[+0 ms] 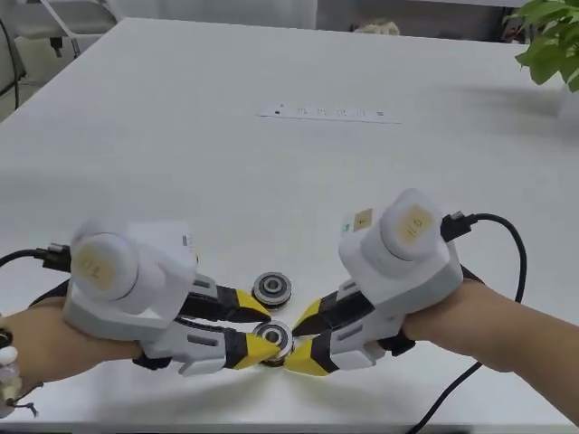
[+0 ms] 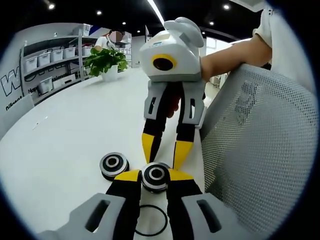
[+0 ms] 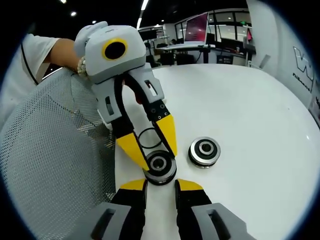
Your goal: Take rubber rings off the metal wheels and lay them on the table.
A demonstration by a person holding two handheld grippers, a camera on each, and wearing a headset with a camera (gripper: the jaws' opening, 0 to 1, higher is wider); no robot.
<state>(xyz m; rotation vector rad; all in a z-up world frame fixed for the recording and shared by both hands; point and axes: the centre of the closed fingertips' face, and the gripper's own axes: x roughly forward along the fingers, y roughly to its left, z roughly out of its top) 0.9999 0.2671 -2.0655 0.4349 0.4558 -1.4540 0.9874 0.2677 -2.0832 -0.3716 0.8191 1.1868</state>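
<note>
My left gripper (image 1: 262,330) is shut on a metal wheel (image 1: 274,338) with a dark rubber rim, low over the white table (image 1: 271,181) near its front edge. In its own view the yellow tips of the left gripper (image 2: 155,176) clamp the wheel (image 2: 156,176). My right gripper (image 1: 298,339) faces it from the right, jaws a little apart, tips right at the wheel. The right gripper (image 3: 161,186) has the wheel (image 3: 160,167) just ahead of its tips. A second wheel (image 1: 271,289) lies just beyond. A loose black rubber ring (image 2: 151,220) lies under the left gripper.
A mesh chair back (image 2: 250,140) stands close behind the table's near edge. A white strip (image 1: 330,113) lies mid-table and a green plant (image 1: 552,41) stands at the far right corner. A black cable (image 1: 507,262) trails from the right gripper.
</note>
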